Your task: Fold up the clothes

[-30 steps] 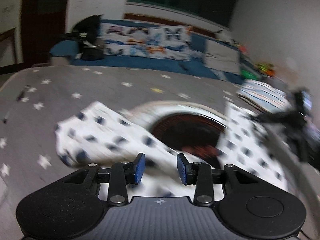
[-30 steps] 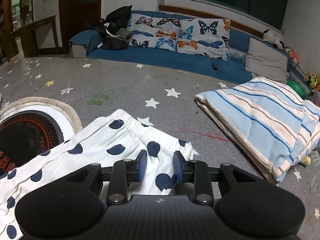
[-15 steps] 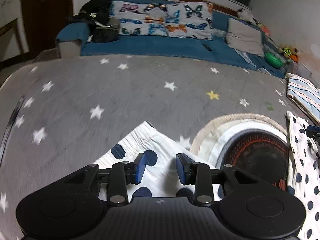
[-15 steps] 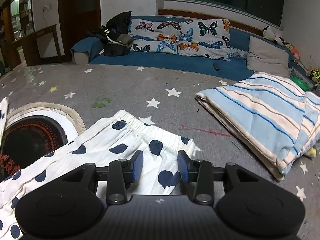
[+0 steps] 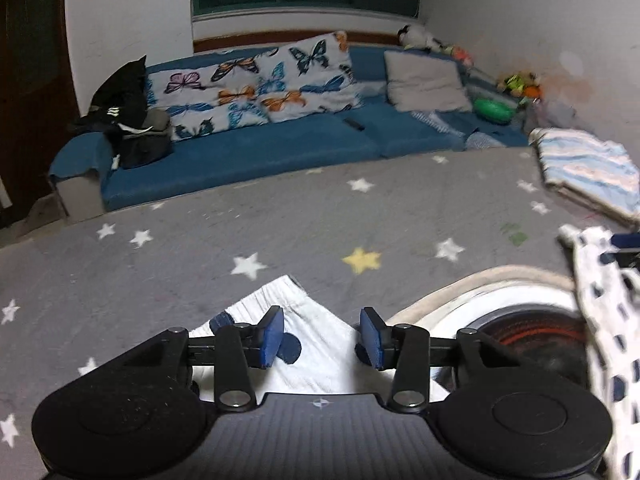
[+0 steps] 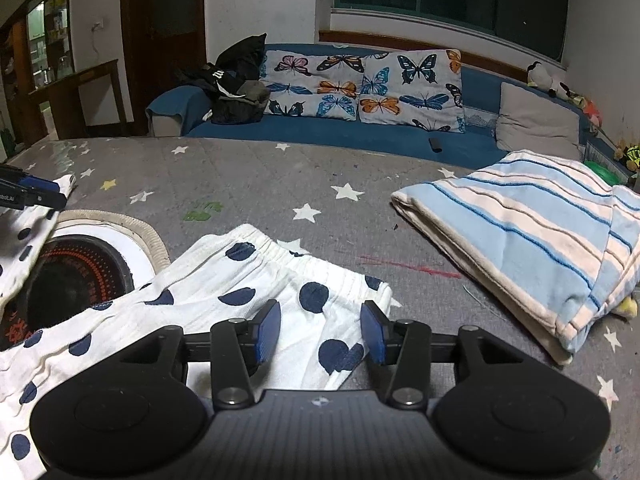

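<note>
White shorts with navy dots point(image 6: 256, 280) lie on the grey star carpet. In the right wrist view my right gripper point(image 6: 320, 332) is open, its blue pads on either side of the waistband corner, low over the cloth. In the left wrist view my left gripper point(image 5: 320, 336) is open just above another corner of the shorts point(image 5: 288, 312). The far part of the shorts point(image 5: 600, 320) shows at the right edge beside the other gripper's tip. The left gripper's tip also shows in the right wrist view point(image 6: 32, 192).
A round mat with a dark red-ringed centre point(image 6: 80, 276) lies under the shorts. A folded blue-striped blanket point(image 6: 532, 232) lies to the right. A blue sofa point(image 6: 360, 136) with butterfly cushions and a black bag lines the far wall.
My left gripper swung left from over the round mat to the shorts' left corner and stays open. My right gripper opened wider over the waistband corner.
</note>
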`<action>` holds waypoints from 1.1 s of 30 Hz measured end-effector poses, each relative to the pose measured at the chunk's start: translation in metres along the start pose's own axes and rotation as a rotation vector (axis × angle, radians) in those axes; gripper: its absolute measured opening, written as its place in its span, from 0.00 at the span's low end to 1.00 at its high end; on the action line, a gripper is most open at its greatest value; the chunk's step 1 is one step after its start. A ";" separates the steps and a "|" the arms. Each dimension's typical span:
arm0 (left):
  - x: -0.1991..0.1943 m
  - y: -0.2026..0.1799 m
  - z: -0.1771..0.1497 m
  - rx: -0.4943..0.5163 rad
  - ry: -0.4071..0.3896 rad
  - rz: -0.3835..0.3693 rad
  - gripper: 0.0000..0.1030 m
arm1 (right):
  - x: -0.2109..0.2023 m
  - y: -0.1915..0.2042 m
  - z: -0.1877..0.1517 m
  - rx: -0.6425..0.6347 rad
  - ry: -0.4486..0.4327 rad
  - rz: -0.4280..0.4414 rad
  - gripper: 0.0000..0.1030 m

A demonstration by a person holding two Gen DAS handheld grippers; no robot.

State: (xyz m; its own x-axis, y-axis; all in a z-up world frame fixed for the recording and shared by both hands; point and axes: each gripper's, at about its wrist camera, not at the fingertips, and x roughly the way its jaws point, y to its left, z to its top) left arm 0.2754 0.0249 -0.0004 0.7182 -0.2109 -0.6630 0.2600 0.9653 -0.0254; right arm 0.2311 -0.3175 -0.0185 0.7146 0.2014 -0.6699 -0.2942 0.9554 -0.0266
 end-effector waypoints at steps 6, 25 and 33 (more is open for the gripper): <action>-0.045 0.011 -0.016 -0.086 -0.029 0.069 0.46 | -0.006 0.000 0.001 -0.001 0.006 0.000 0.48; -0.095 -0.002 -0.092 -0.087 0.013 0.202 0.15 | -0.024 0.009 -0.018 -0.026 0.043 0.018 0.55; -0.108 0.011 -0.093 -0.121 0.036 0.270 0.17 | -0.033 -0.010 -0.021 -0.020 0.054 -0.061 0.50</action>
State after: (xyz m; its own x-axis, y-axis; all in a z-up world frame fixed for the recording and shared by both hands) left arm 0.1405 0.0732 0.0011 0.7269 0.0598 -0.6841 -0.0180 0.9975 0.0680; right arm 0.1968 -0.3383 -0.0117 0.6966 0.1310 -0.7055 -0.2646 0.9608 -0.0829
